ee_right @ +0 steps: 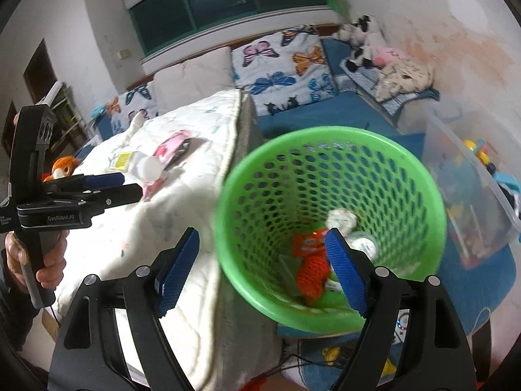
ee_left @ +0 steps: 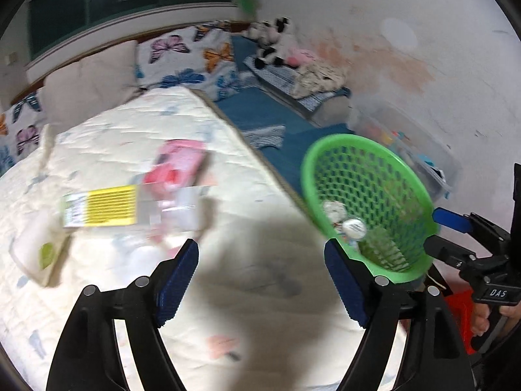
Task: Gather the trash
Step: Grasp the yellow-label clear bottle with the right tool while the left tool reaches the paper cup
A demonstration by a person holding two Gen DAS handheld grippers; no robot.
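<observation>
A green mesh basket [ee_right: 329,150] stands beside the bed and holds an orange net bag [ee_right: 311,267] and white crumpled wads [ee_right: 340,220]. My right gripper [ee_right: 262,270] is open, its right finger over the basket's inside and its left finger outside the wall, pads off it. On the cream quilt [ee_left: 260,309] lie a yellow-labelled clear packet [ee_left: 104,208], a pink packet [ee_left: 179,166] and a white carton [ee_left: 39,254], all blurred. My left gripper [ee_left: 262,280] is open above the quilt with nothing between its fingers. It also shows as the left gripper [ee_right: 128,185] short of the packets.
A clear storage bin [ee_right: 472,195] of toys sits right of the basket by the wall. Butterfly pillows [ee_right: 280,65] and a plush cow [ee_right: 361,39] lie at the back. An orange plush toy [ee_right: 63,167] sits at the bed's far left. A hand [ee_right: 49,260] grips the left handle.
</observation>
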